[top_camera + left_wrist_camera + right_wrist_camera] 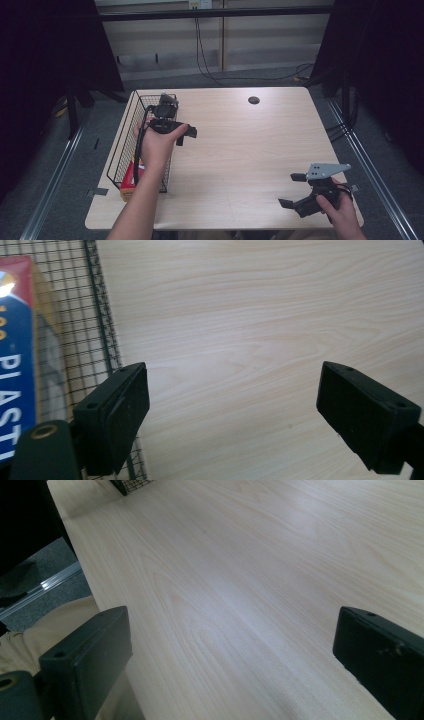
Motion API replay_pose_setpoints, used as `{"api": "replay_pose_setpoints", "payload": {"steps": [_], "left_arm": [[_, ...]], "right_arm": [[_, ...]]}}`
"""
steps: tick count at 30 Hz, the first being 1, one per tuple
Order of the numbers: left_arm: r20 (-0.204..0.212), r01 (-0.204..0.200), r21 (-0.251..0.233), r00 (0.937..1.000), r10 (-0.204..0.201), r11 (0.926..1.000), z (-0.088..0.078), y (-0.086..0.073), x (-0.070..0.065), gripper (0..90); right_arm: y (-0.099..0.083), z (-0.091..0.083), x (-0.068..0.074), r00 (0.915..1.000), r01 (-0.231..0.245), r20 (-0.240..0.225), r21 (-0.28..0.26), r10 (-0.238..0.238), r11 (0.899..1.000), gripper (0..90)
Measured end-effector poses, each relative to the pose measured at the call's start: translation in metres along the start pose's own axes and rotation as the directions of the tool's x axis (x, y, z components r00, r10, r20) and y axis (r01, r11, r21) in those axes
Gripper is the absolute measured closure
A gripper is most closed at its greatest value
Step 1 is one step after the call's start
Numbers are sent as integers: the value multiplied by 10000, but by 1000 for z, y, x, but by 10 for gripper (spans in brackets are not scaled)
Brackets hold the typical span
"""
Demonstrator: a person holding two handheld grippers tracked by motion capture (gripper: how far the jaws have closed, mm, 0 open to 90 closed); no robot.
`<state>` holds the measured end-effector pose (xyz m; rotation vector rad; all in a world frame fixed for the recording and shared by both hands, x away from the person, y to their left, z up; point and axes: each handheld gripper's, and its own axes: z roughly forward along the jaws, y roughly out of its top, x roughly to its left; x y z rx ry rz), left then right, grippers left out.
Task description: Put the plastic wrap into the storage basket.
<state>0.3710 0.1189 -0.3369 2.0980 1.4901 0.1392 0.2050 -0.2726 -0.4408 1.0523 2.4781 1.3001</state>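
The left gripper (186, 134), jaws wide and empty, hangs beside the black wire basket (131, 115) at frame left, where the blue-and-red box (17, 360) lies inside; the right gripper (292, 190), also wide, waits lower right over the pale wooden bench (240, 150).

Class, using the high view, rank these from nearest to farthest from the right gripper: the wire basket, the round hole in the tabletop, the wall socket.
From the right gripper:
1. Round hole, far side of the tabletop.
2. Wire basket, left edge.
3. Wall socket, on the wall beyond the table.
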Motion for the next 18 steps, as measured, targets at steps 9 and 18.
{"api": "replay_pose_setpoints", "payload": {"steps": [9, 18], "left_arm": [[405, -511, -2, 9979, 510, 9987, 9, -4, -19, 129], [913, -924, -30, 9915, 923, 9957, 22, -12, -37, 123]], "right_arm": [[-2, 0, -3, 9999, -59, 110, 52, 58, 10000, 21], [-5, 0, -9, 9991, -176, 388, 171, 169, 9997, 21]]}}
